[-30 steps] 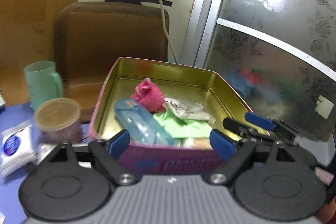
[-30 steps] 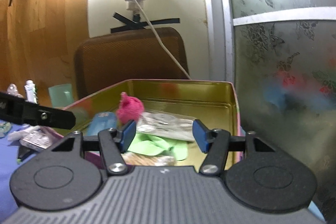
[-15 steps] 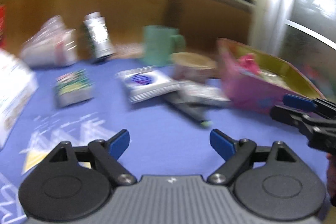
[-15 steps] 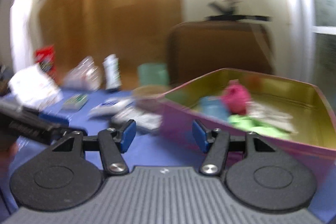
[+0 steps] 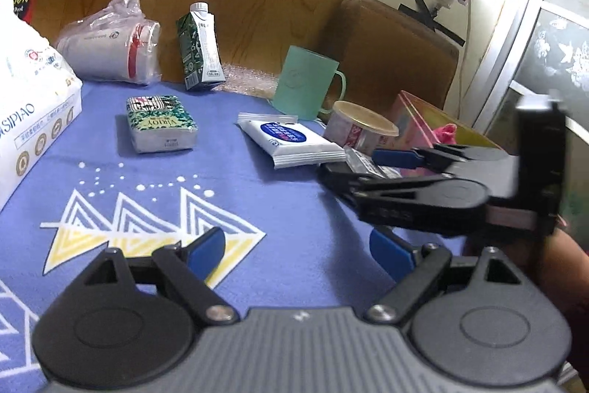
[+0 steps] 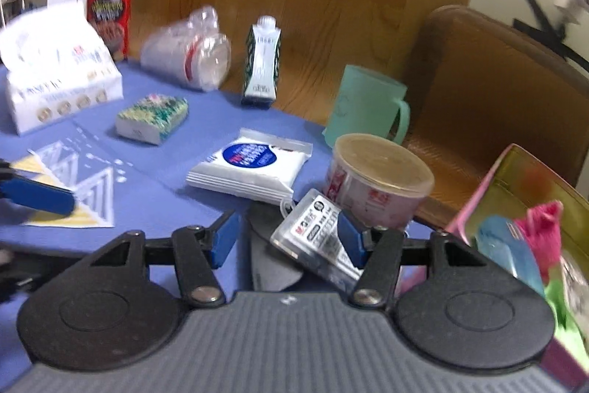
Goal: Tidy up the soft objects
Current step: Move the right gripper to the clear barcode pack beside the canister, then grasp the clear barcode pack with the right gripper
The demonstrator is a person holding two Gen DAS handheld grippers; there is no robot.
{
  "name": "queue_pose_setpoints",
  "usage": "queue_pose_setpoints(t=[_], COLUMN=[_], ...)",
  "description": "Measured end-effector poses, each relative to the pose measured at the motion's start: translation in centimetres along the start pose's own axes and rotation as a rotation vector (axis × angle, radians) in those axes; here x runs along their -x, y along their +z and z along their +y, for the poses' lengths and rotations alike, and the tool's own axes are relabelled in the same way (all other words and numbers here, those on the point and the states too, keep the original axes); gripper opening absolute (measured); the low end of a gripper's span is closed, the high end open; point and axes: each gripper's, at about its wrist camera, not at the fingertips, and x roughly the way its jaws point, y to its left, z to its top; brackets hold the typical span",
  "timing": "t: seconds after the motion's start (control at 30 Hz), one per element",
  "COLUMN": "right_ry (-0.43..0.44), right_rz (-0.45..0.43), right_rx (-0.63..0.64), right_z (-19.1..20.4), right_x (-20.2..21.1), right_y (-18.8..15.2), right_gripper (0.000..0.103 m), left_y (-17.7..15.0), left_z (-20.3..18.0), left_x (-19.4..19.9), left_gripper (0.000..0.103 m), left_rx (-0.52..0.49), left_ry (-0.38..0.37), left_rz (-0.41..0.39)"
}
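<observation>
The right wrist view is a bit blurry, so the words on the packs are hard to read. The tin box [image 6: 515, 179] is cut off at the right edge of that view, past the right jaw. Only part of its inside shows, with a pink cloth [image 6: 545, 227], a blue pack [image 6: 511, 253] and something green [image 6: 567, 312] in it. In the left wrist view the right gripper [image 5: 353, 168] hides most of the tin box [image 5: 416, 124]. Only a pink tip [image 5: 447, 133] pokes up above it. A hand at the right edge is mostly cut off.

The left gripper [image 5: 298, 251] points down at a slant over the blue tablecloth [image 5: 276, 209]. Its jaws are wide apart and have just opened a little more. Only the cloth is between them. The right gripper comes in sideways, ahead of the left gripper's right jaw.

The right gripper [image 6: 287, 238] also tilts down. Its jaws are apart and hold nothing. A clear plastic case [image 6: 316, 231] lies flat between them, close to the right jaw. I cannot tell if that jaw touches it.

Straight ahead of the right gripper's jaws lies a white wipes pack [image 6: 250, 168]. A small tissue pack [image 6: 152, 118] lies farther off, ahead of the left jaw. Beyond it sits a big white tissue bag [image 6: 55, 69].
</observation>
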Motion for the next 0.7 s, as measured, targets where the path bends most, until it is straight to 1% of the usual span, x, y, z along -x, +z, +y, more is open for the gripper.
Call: queue_pose_setpoints(t=[0.07, 0.13, 0.2, 0.27, 0.33, 0.4, 0.6, 0.7], right_ry=[-0.007, 0.002, 0.013, 0.030, 0.037, 0.031, 0.008, 0.028], right_rz=[0.010, 0.018, 0.020, 0.015, 0.010, 0.005, -0.019, -0.024], right_rx=[0.016, 0.021, 0.033, 0.063, 0.091, 0.110, 0.118, 0.109], right_z=[-0.2, -0.4, -0.3, -0.1, 0.2, 0.4, 0.7, 0.7], right_x=[-0.6, -0.9, -0.7, -0.3, 0.5, 1.4, 4.3, 5.5], right_y=[0.1, 0.3, 0.2, 0.2, -0.1, -0.6, -3.4, -4.0], right_gripper=[0.068, 0.069, 0.066, 0.057, 0.051, 0.047, 0.047, 0.047], left_y=[0.0, 0.1, 0.1, 0.0, 0.0, 0.0, 0.0, 0.0], left_z=[0.3, 0.4, 0.6, 0.5, 0.5, 0.6, 0.5, 0.4], left_x=[-0.1, -0.1, 0.0, 0.0, 0.0, 0.0, 0.0, 0.1], left_gripper=[0.089, 0.092, 0.093, 0.093, 0.093, 0.093, 0.093, 0.095], left_rx=[0.014, 0.027, 0.032, 0.033, 0.032, 0.033, 0.033, 0.034], left_ry=[-0.010, -0.020, -0.024, -0.026, -0.026, -0.025, -0.021, -0.016], left_rz=[0.003, 0.005, 0.001, 0.002, 0.000, -0.001, -0.001, -0.004])
